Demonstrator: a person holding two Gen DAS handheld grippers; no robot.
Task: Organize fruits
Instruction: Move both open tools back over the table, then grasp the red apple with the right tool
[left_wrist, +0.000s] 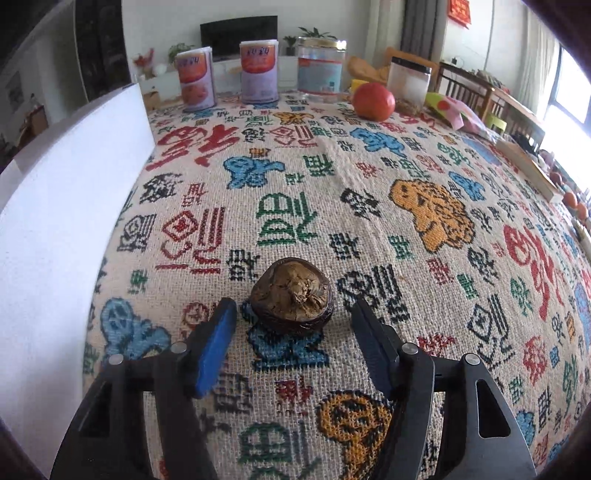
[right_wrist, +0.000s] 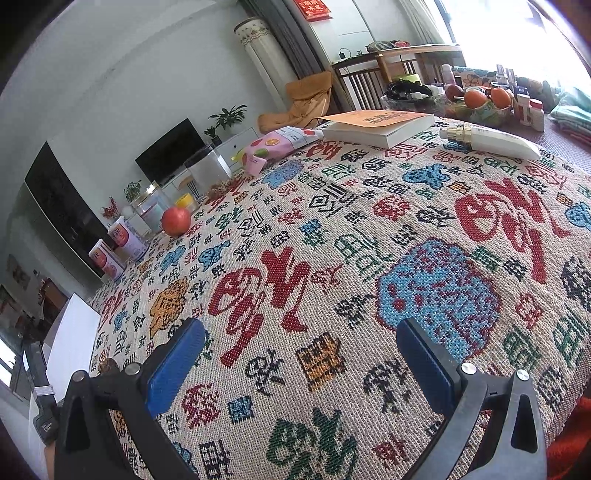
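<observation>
Holding my left gripper (left_wrist: 291, 314) low over the woven tablecloth (left_wrist: 369, 206), I am keeping its 2 blue-padded fingers spread wide, with the small brown fruit (left_wrist: 291, 297) sitting between the tips and touching neither pad. It is resting on the cloth, its dry, wrinkled top facing me above a darker, rounder lower half. I am judging it light, and stiff in the shell but possibly brittle or soft where it has dried, so I am planning a gentle squeeze across its widest band, pads on opposite sides, below the crumpled crown. Its rounded flanks could let it roll or pop forward if I am closing off-centre. My right gripper (right_wrist: 301, 343) is hovering over bare cloth, fingers likewise apart and carrying nothing. A red apple (left_wrist: 373, 100) is sitting at the far edge near 2 tins (left_wrist: 225, 79) and 2 clear jars (left_wrist: 320, 70); a bowl of fruit (right_wrist: 480, 101) is standing well beyond the book (right_wrist: 384, 125).
</observation>
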